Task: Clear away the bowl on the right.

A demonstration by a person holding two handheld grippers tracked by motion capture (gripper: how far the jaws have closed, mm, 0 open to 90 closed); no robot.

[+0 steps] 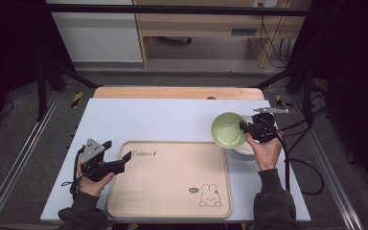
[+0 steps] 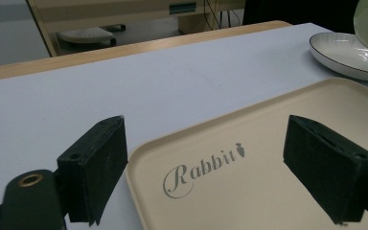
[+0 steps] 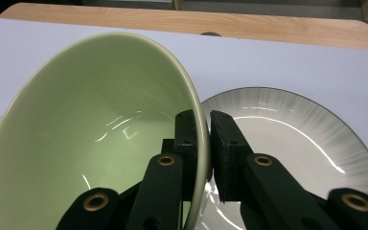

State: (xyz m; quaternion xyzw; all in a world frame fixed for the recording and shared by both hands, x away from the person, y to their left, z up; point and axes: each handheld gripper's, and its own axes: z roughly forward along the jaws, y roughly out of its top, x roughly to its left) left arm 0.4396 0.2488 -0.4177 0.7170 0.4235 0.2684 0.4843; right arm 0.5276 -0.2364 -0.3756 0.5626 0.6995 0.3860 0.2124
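At table's right side, green bowl (image 1: 228, 130) held tilted by rim, clamped in right gripper (image 1: 245, 127), raised over white plate (image 3: 297, 139). Left gripper (image 1: 117, 155) kept spread apart at tray (image 1: 172, 201) corner. Tray bare: bowl lifted, placing judged left.
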